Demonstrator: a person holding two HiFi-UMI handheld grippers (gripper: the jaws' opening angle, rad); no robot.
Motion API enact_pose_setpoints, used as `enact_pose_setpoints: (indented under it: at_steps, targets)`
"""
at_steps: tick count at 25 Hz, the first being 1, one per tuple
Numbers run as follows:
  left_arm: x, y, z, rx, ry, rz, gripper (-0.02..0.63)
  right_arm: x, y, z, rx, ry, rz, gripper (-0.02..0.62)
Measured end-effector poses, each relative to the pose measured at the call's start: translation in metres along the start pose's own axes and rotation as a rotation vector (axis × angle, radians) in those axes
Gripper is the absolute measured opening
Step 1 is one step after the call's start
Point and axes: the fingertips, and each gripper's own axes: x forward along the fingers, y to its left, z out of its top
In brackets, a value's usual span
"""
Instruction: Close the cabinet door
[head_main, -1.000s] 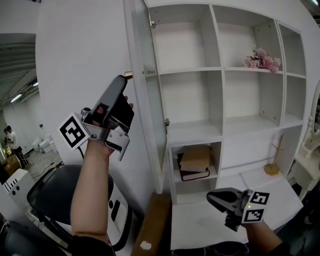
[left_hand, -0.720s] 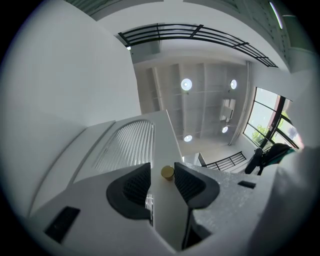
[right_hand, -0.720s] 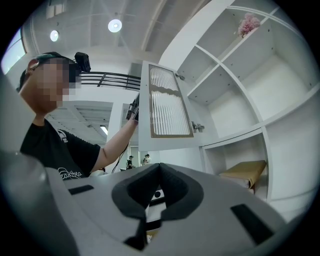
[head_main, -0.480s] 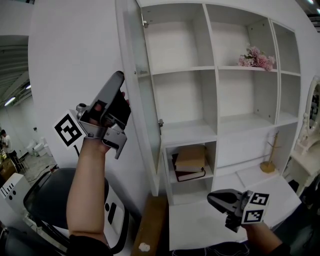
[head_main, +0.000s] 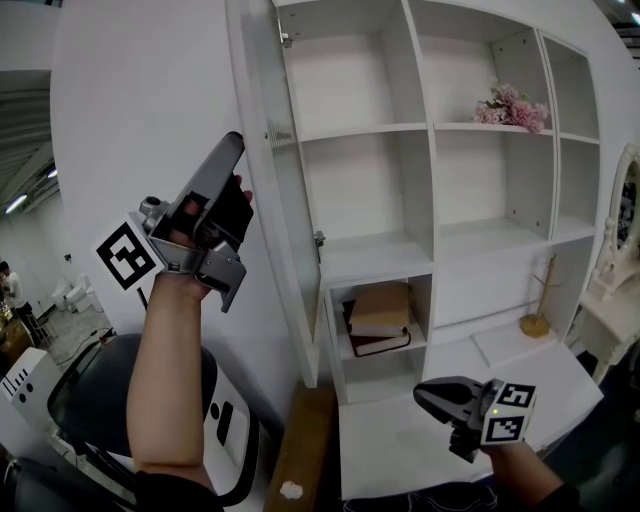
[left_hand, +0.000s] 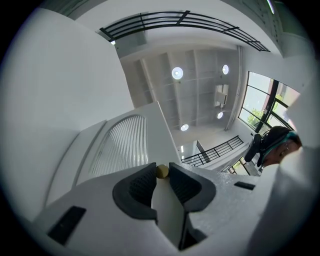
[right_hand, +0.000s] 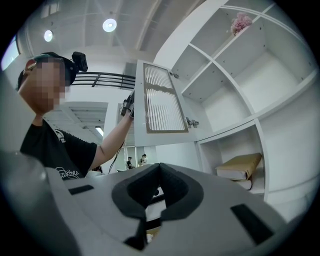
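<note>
The tall white cabinet door (head_main: 270, 150) stands open, edge-on to me, left of the white shelf unit (head_main: 430, 128). My left gripper (head_main: 236, 140) is raised at the door's outer face. In the left gripper view its jaws are closing, and the small brass door knob (left_hand: 162, 171) sits between the two dark fingertips (left_hand: 146, 176), touching both. The door's ribbed glass panel (left_hand: 122, 147) rises just beyond. My right gripper (head_main: 428, 396) hangs low at the lower right, shut and holding nothing, far from the door (right_hand: 162, 105).
Stacked books (head_main: 380, 315) lie in a low cubby. Pink flowers (head_main: 512, 105) sit on a top shelf and a small wooden stand (head_main: 538, 320) on the white desk (head_main: 560, 385). A black chair (head_main: 100, 400) and a wooden plank (head_main: 300, 450) are below the door.
The left gripper's jaws have narrowed round the knob, which showed past the tip a second ago and is now covered. The right gripper has stayed put.
</note>
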Motion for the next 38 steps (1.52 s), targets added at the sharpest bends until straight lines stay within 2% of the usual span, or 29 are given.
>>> enact_pose_setpoints:
  at_steps: [7,12,16,21,27,34,38]
  targets:
    - [-0.002,-0.002,0.002,-0.001,-0.044,0.01,0.084,-0.005,-0.001,-0.008,0.047,-0.011,-0.027,0.006]
    - [0.002,-0.006,0.0,0.024,-0.028,0.002,0.084,-0.009,0.0,-0.012,0.076,-0.014,-0.027,0.006]
    - [0.004,-0.007,-0.001,0.039,-0.024,-0.007,0.084,-0.016,-0.012,-0.015,0.095,-0.006,-0.044,0.006]
    - [0.007,-0.006,-0.004,0.069,-0.061,0.007,0.084,-0.022,-0.03,-0.02,0.124,0.002,-0.062,0.006]
    - [0.016,-0.015,-0.007,0.089,-0.046,0.003,0.083,-0.021,-0.026,-0.023,0.132,0.015,-0.042,0.006]
    - [0.036,-0.016,-0.025,0.14,-0.035,0.03,0.083,-0.033,-0.046,-0.011,0.129,0.004,-0.023,0.006]
    - [0.046,-0.019,-0.032,0.196,-0.016,0.067,0.081,-0.04,-0.053,-0.001,0.121,-0.004,-0.014,0.006]
